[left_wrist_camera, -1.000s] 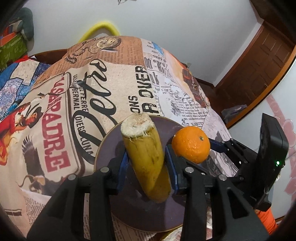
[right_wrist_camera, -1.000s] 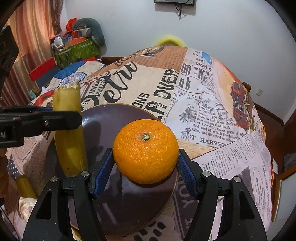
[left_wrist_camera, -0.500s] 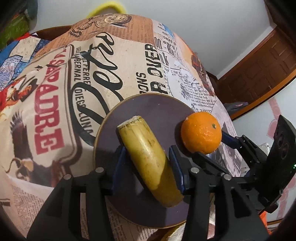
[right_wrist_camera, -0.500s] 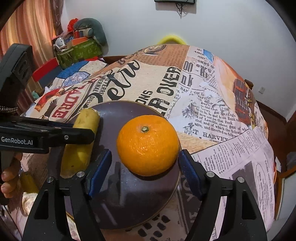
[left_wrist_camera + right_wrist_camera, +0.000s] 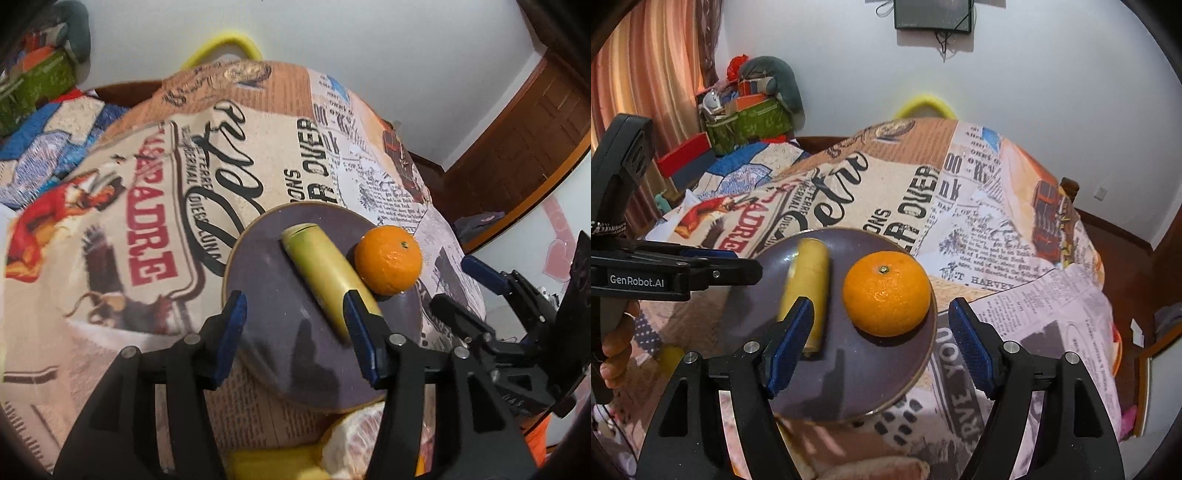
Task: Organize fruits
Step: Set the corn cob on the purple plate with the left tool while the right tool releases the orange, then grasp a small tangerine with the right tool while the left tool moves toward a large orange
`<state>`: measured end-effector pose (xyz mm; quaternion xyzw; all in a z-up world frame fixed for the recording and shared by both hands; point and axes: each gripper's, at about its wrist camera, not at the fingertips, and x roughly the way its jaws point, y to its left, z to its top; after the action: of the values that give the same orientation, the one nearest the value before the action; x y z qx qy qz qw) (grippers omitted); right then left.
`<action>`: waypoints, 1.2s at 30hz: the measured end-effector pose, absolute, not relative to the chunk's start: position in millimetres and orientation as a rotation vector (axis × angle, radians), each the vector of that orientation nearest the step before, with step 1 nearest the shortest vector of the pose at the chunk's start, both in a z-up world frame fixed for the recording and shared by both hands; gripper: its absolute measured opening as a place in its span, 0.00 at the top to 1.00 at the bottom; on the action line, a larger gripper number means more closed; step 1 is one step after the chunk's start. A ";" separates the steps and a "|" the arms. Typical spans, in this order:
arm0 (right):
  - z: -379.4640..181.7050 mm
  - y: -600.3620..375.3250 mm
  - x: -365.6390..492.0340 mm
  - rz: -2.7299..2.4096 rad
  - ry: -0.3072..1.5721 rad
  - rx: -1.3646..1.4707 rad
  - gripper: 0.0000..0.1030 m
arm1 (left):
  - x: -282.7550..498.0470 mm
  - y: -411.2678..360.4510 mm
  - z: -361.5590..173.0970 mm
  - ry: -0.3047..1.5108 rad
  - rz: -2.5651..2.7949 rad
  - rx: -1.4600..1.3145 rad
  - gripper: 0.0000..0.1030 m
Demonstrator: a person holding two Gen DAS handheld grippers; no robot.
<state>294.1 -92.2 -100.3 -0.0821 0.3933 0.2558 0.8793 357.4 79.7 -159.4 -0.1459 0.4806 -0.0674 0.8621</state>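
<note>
Fruits lay together on the round dark purple plate, seen first from the left wrist: a cut yellow banana piece lying slantwise across the middle and a round orange tangerine touching its right side, close to the plate's far right rim. The left gripper stood with its blue-padded jaws spread wide, holding nothing, its right pad just overlapping the banana's near end. Bare plate showed to the left of the banana, and the newspaper-print tablecloth stretched wide beyond the rim.

From the right wrist, the right gripper hung likewise parted and unladen, the tangerine between and beyond its pads, clear of both. The banana piece lay just left, the plate keeping bare surface near its front edge. The left gripper's black body reached in over the plate's left edge.
</note>
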 end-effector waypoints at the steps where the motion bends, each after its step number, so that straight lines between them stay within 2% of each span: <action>1: -96.7 -93.5 291.2 0.530 0.813 -0.169 0.30 | 351.2 78.7 -153.4 0.995 -0.135 -0.290 0.48; 10: -66.3 -107.7 252.0 0.493 0.753 -0.140 0.27 | 292.5 65.6 -107.7 0.882 -0.103 -0.156 0.46; 16: -52.4 -118.9 219.4 0.469 0.718 -0.116 0.25 | 244.1 61.0 -86.3 0.789 -0.094 -0.116 0.34; 24: -52.1 -132.1 170.3 0.429 0.694 -0.119 0.24 | 201.5 48.0 -94.7 0.783 -0.110 -0.049 0.32; 36: -91.9 -149.2 121.0 0.356 0.763 -0.158 0.24 | 174.6 18.1 -129.0 0.854 -0.212 -0.048 0.32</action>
<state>121.0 -149.2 -91.9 -0.0764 0.3698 0.1727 0.9097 174.6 18.1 -129.0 -0.0234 0.4133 -0.1026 0.9045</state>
